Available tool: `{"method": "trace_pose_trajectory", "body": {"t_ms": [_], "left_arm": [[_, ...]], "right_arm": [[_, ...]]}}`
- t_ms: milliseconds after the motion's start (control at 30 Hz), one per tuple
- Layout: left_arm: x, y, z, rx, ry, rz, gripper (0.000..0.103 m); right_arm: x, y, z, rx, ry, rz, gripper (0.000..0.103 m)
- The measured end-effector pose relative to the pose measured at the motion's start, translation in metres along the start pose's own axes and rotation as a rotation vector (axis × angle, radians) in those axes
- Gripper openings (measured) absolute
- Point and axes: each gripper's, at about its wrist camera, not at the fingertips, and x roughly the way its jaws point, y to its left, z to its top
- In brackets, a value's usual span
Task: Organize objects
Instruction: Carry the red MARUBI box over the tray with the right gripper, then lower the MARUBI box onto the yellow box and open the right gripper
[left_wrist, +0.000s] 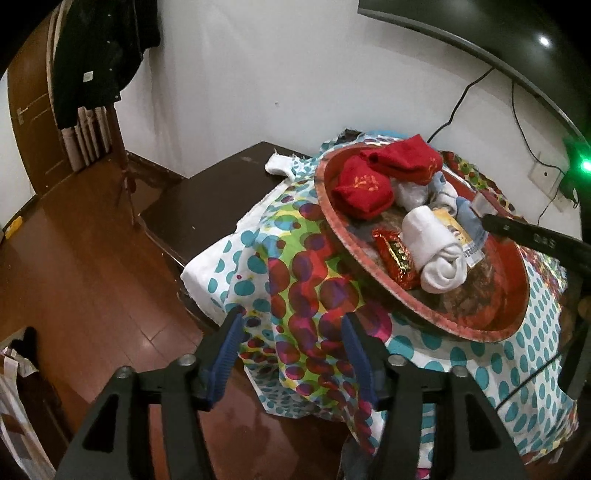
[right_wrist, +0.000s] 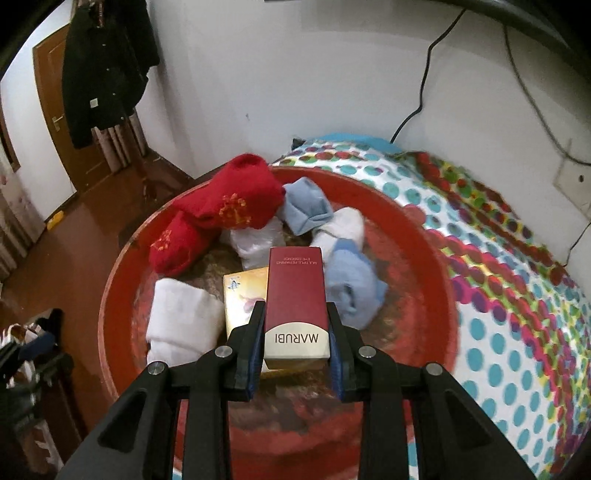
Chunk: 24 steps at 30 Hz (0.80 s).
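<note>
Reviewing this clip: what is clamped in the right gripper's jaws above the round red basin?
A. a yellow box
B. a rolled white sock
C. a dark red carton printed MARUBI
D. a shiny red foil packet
C: in the right wrist view the right gripper has its jaws pressed on both sides of the dark red carton printed MARUBI, above the round red basin.

White wall behind; glossy brown wood floor; brown door at left — dark coat hung beside it; black cables down wall
</note>
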Motion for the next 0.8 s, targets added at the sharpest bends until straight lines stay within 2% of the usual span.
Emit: {"method": "trace_pose_trajectory", "body": {"t_ms": [233, 567, 667, 700, 733, 767, 800], "left_arm": [[0.003, 0.000, 0.000, 0.003, 0.007, 0.001, 0.072], [0.006, -0.002, -0.001, 0.009, 0.018, 0.012, 0.072], [0.008, -0.002, -0.002, 0.008, 0.022, 0.015, 0.073], [0.008, -0.002, -0.002, 0.006, 0.024, 0.017, 0.073], [0.010, -0.003, -0.003, 0.008, 0.031, 0.012, 0.073], [0.011, -0.004, -0.004, 0.010, 0.036, 0.008, 0.073], [0.012, -0.005, -0.005, 0.012, 0.042, 0.002, 0.073]], "right_arm": [[0.024, 0.004, 0.007, 0.021, 0.044, -0.022, 0.027], [0.026, 0.009, 0.010, 0.038, 0.046, -0.006, 0.031], [0.018, 0.010, 0.008, 0.049, 0.043, 0.003, 0.042], [0.014, 0.010, 0.007, 0.055, 0.038, 0.003, 0.049], [0.007, 0.010, 0.005, 0.070, 0.032, -0.002, 0.057], [0.002, 0.009, 0.003, 0.091, 0.032, 0.000, 0.076], [-0.003, 0.008, 0.001, 0.119, 0.032, 0.013, 0.082]]}}
